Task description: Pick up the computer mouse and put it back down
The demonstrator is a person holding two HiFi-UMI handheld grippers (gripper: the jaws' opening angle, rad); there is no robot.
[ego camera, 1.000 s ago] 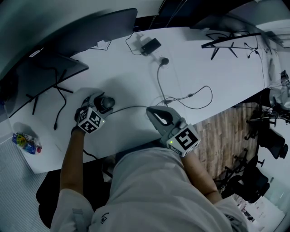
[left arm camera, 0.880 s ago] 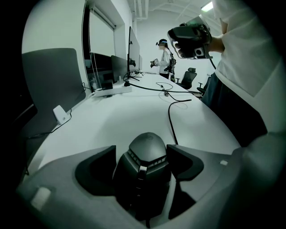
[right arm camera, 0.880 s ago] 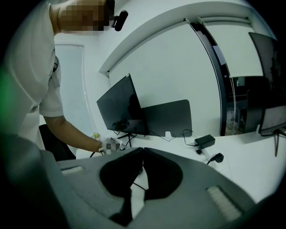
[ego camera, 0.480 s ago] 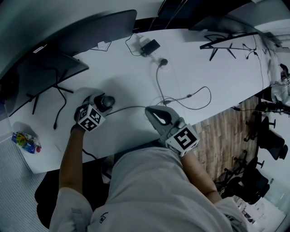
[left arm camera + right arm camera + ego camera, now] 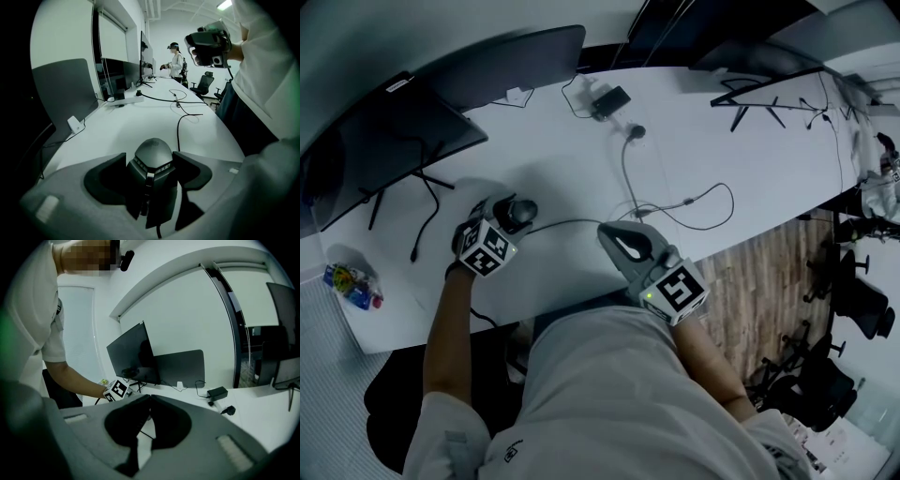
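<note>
Grey moulded plastic, two hand-held items, listed outward from the person.

Nearest: right gripper point(image 5: 150, 398), held over the near edge of the white worktop point(image 5: 581, 150). Jaws closed tip to tip on nothing. Idle, apart from the work.

Next out: left gripper point(image 5: 150, 161), pitched downward over the worktop's left part. Its jaws have just been closing and stand wide, with the computer mouse point(image 5: 153, 149) between them. Both pads appear to meet the mouse's flanks, one on each side, about midway along the body. Grip judged made, on a broad object.

Computer mouse: dark, domed, wired. Lies left of centre on the worktop, in front of the monitor point(image 5: 394, 141). Whether its base has left the surface cannot be told.

Mouse cable point(image 5: 572, 223): thin and dark. Leaves the mouse and runs right across the worktop, passing close by the right gripper's tip.

Farther: a dark panel point(image 5: 520, 56) and a black power adapter point(image 5: 611, 96) with its own leads, along the far edge.

Handling note for the step in hand, the lift:
- Hold the squeeze even and the pads square on the flanks, since the rounded shell could slide out.
- Raise straight, slowly and only a little, so the cable follows with slack rather than tugging.
- Leave the right gripper off the cable.
- Set the mouse down flat on the same spot before parting the jaws
</note>
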